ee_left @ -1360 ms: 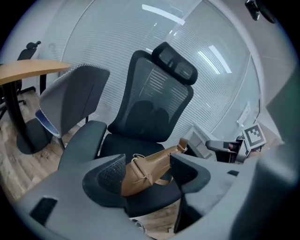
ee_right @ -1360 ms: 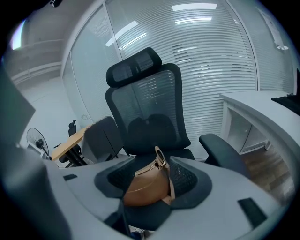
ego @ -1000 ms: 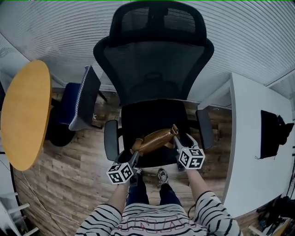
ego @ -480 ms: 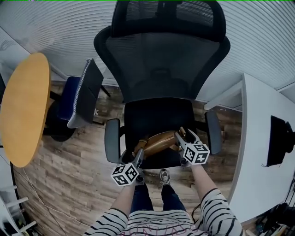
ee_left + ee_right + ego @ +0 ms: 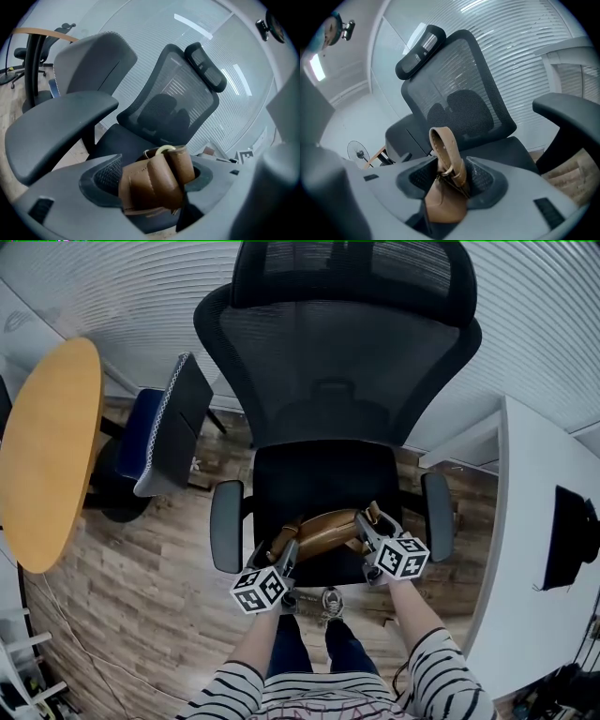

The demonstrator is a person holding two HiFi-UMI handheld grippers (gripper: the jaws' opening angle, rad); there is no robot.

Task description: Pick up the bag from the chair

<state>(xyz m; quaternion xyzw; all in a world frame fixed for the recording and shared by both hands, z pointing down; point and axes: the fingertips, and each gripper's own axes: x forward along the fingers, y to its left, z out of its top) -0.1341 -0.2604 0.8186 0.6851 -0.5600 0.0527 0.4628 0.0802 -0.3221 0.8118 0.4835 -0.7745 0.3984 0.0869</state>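
Head view, looking steeply down: a black mesh office chair (image 5: 323,474) with a tall backrest and headrest fills the middle. A tan leather bag (image 5: 323,529) lies crosswise over the near part of its seat, between the two armrests. Whether it touches the cushion cannot be told. The left gripper (image 5: 280,546) meets the bag's left end and the right gripper (image 5: 364,524) meets its right end. Arms in striped sleeves (image 5: 441,671) reach in from the near edge. A round wooden table (image 5: 47,456) is at the far left, a blue and grey chair (image 5: 164,432) is beside it, and a white desk (image 5: 534,549) is at the right, all on a wood-plank floor (image 5: 150,587).

Left gripper view: the jaws are closed tightly on a folded end of the brown bag, a small metal ring (image 5: 165,149) showing at its top. The chair's seat and backrest are beyond, with one armrest (image 5: 61,126) at the left.

Right gripper view: the jaws pinch the bag's other end, where a strap loop (image 5: 443,145) stands upright above them. The chair's backrest rises behind.
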